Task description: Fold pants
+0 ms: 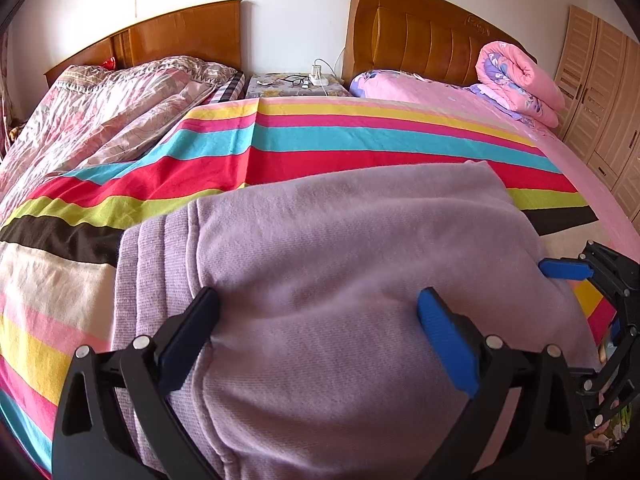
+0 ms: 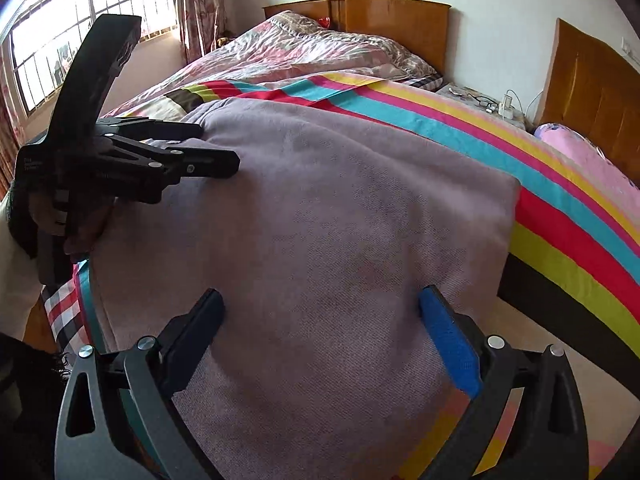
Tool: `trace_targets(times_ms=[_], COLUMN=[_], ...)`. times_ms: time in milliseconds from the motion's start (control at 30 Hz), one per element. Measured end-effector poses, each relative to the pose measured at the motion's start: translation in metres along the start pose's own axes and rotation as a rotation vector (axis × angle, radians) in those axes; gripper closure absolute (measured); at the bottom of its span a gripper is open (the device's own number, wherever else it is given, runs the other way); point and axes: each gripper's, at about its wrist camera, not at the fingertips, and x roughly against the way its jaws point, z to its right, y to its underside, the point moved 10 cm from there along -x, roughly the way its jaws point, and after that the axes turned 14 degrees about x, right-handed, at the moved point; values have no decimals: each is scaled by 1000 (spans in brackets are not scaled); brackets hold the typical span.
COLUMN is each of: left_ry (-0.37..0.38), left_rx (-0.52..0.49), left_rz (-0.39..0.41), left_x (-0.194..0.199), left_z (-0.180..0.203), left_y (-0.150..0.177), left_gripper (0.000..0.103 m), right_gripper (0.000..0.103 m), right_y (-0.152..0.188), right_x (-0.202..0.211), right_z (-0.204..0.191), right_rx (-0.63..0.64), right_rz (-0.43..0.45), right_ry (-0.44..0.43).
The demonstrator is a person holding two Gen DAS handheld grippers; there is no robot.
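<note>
Both grippers sit low over the pants with their jaws spread wide: the left gripper (image 1: 318, 332) has lilac cloth bulging up between its fingers without being pinched, and the right gripper (image 2: 320, 336) rests the same way — released, nothing clamped.

The striped sheet (image 1: 360, 140) fills the middle of the left wrist view, banded in yellow, pink, turquoise, red, lime, black and cream. On it, across the lower centre, lie the pants (image 1: 340, 248): soft lilac knit, folded into a thick rectangular pad, with a ribbed band and layered edges at the lower left and a squared corner toward the upper right.

At upper left a rumpled floral quilt (image 1: 100, 104) covers a second bed. At upper right are a rolled pink quilt (image 1: 520, 80) and a pale wardrobe (image 1: 600, 92). Between the headboards, top centre, a bedside table (image 1: 292, 86) carries black glasses (image 1: 294, 79) and a white charger with cable.

Only the right wrist view shows a barred window (image 2: 80, 20) at upper left, and the left gripper's side, which bears small pale lettering too blurred to read.
</note>
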Motion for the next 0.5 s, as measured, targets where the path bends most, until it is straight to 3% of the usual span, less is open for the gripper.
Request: trace_targets(times_ms=[333, 433, 500], left_ry=[2, 5, -32], left_rx=[-6, 30, 92], left_rz=[22, 78, 170], left_x=[2, 16, 40], left_z=[1, -2, -10], left_y=[0, 0, -2], left_gripper=[4, 4, 3], right_gripper=[6, 5, 5], right_y=[33, 58, 71], right_x=[29, 41, 59], right_z=[0, -1, 2], right_rx=[-79, -144, -198], right_rz=[7, -8, 8], right_ry=[35, 37, 65])
